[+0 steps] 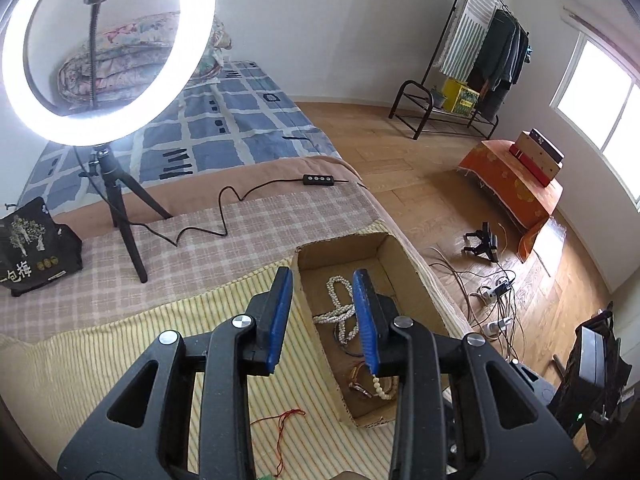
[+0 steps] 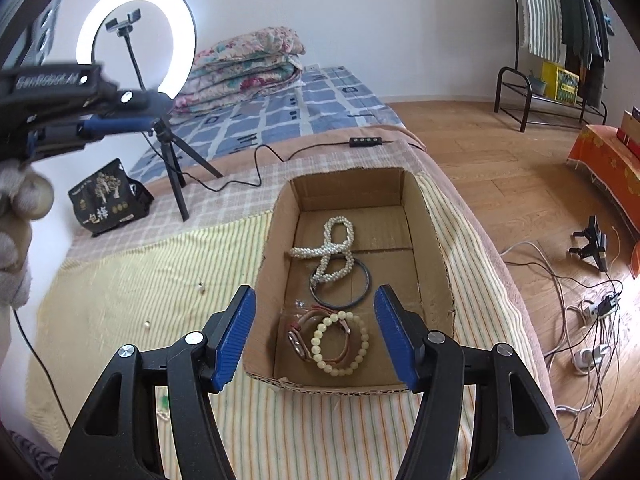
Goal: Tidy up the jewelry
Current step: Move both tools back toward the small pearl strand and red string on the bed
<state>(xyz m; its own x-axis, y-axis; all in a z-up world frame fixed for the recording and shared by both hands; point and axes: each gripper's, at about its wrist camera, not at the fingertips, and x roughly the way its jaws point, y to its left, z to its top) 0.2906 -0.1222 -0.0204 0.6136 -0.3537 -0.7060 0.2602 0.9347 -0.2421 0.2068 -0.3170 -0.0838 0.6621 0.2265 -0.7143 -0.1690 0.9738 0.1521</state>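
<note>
Hovering my right gripper (image 2: 315,336), jaws wide and empty, over the cardboard box (image 2: 434,264), I see the bead bracelet (image 2: 362,346) directly below, nearer than my narrowly parted, empty left gripper (image 1: 320,320).

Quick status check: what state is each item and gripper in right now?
Cardboard box: open-topped, on the bed.
Pearl necklace: in the box, looped.
Dark bangle: in the box, flat.
Bead bracelet: in the box, over the watch.
Left gripper: open, empty.
Right gripper: open, empty.
Ring light: lit.
</note>
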